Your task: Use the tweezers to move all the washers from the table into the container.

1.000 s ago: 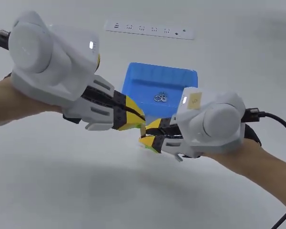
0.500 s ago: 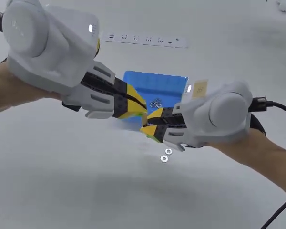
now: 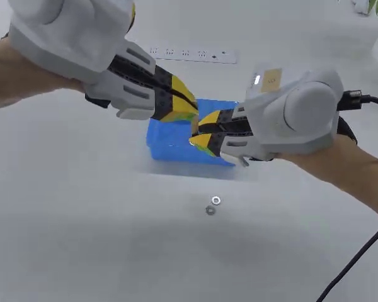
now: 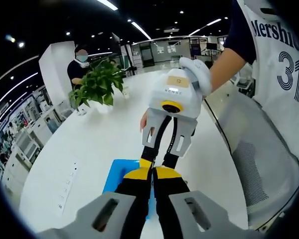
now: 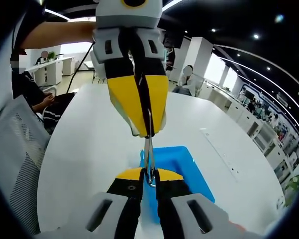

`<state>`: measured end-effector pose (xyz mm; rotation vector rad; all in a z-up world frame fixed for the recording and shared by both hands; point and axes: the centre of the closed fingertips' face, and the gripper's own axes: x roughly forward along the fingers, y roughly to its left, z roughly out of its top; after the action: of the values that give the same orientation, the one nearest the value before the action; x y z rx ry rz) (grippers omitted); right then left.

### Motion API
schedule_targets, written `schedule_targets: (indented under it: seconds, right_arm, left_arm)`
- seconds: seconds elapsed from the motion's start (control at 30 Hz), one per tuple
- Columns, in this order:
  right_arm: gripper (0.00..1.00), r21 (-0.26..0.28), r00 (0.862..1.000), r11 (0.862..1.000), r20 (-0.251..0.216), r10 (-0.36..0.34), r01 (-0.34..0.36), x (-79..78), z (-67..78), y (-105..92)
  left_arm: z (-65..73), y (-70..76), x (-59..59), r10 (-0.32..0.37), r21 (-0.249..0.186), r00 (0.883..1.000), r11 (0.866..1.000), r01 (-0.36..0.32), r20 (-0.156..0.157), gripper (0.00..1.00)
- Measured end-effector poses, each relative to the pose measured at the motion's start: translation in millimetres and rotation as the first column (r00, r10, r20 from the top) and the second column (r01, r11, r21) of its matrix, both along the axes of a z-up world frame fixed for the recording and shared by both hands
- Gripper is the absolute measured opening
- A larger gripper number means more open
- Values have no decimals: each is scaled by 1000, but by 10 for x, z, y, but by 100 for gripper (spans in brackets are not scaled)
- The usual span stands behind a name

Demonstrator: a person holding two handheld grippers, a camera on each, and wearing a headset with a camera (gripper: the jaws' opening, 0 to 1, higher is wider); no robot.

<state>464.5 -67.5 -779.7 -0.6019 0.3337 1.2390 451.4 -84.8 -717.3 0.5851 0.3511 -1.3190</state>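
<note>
Washers (image 3: 215,200), two small flat metal rings, lie close together on the white counter (image 3: 82,220), near the front wall of the blue container (image 3: 176,148) but outside it. They are judged light, thin, hard and slippery, and they sit flush with the surface. A sound hold would pinch across one side of the ring, with one tip through the hole, since a clumsy touch may flick them away. Above the container, the left hand-held gripper (image 3: 188,112) and right hand-held gripper (image 3: 198,135) meet tip to tip. The right gripper view makes plain the slim steel tweezers (image 5: 149,154), which the yellow tips mask in the head view. One end is clamped in the closed left jaws, the other sits in the narrow gap of the right jaws. The head view supplies the washers' position.
</note>
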Motion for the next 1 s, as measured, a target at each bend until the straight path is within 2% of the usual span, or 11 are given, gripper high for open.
schedule_targets:
  seconds: [0.37, 0.6, 0.8, 0.87, 1.0]
  right_arm:
    - [11, -15, 1000, 1000, 16, -18, 18, 244, -41, -68]
    - [11, -24, 999, 999, 3, -38, 38, 380, -163, -49]
    - [11, -33, 999, 998, -18, -45, 44, 433, -279, -52]
    - [11, -43, 999, 998, -26, -43, 42, 434, -324, -47]
    - [11, -42, 999, 998, -32, -41, 40, 394, -326, -59]
  left_arm:
    - [-57, -89, 246, -36, 16, 999, 999, 35, 17, 5]
    - [-163, -92, 368, -21, 11, 1000, 1000, 21, -2, 5]
    - [-273, -90, 405, -15, 8, 1000, 1000, 15, -14, 5]
    - [-313, -91, 415, -9, 5, 1000, 1000, 9, -27, 5]
    - [-310, -101, 384, -8, 3, 1000, 1000, 8, -27, 5]
